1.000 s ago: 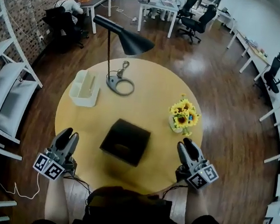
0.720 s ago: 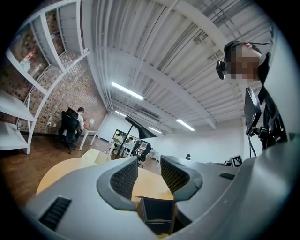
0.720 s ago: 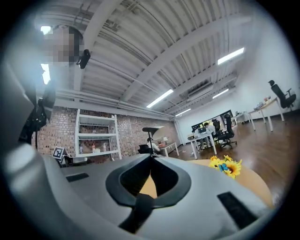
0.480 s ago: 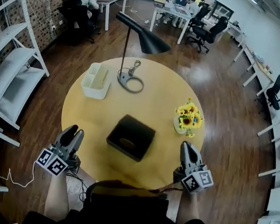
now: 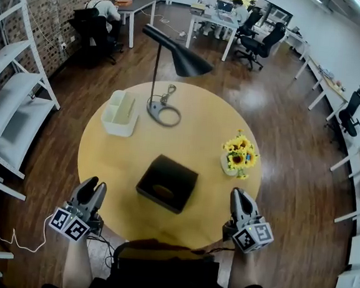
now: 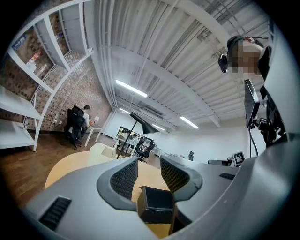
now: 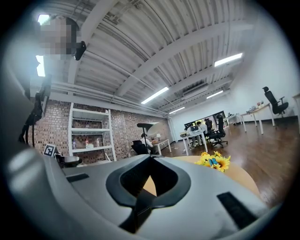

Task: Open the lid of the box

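Head view shows the black box on the round tabletop, close to the near edge, between my two hands. My left fingers are a little apart and hold nothing. My right fingers are pressed together, empty too.

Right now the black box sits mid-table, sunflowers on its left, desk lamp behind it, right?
No: the head view shows the sunflowers to the right of the black box, not its left. The box does sit in the middle of the table with the desk lamp behind it.
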### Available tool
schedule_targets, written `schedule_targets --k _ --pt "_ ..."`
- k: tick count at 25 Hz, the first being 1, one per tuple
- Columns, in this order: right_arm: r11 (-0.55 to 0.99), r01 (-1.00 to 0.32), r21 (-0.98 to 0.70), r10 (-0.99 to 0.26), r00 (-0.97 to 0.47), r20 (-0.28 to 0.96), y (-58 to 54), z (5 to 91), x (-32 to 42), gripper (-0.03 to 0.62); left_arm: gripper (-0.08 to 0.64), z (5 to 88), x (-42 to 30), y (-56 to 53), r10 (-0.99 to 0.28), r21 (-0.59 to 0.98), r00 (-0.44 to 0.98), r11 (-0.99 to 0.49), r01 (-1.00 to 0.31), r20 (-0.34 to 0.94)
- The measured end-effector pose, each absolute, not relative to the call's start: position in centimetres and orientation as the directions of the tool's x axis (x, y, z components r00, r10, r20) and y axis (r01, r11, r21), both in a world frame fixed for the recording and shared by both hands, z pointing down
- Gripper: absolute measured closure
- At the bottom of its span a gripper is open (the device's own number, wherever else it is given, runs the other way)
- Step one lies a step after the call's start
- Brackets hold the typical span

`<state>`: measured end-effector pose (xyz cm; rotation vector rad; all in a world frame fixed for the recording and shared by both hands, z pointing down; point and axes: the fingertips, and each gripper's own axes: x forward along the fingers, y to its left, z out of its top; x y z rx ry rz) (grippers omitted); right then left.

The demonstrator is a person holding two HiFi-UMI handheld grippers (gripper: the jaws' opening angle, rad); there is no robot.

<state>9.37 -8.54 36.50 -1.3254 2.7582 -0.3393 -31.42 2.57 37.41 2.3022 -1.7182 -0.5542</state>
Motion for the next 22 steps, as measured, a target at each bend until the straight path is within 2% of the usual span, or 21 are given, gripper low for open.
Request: schedule_targets --k 10,22 --pt "0.663 -0.711 -0.232 -0.724 -0.689 0.042 -8.0 36.6 7.2 0.592 0.403 37.7 -28.8 2.8 -0.939 0.368 0.318 -0.344 -0.864 -0.132" --pt "0.678 -0.699 -0.226 -0.707 -0.705 0.06 -8.9 37.5 7.2 0.592 0.403 38.1 -28.1 2.0 -0.939 0.363 0.325 -0.345 -0.866 -0.118"
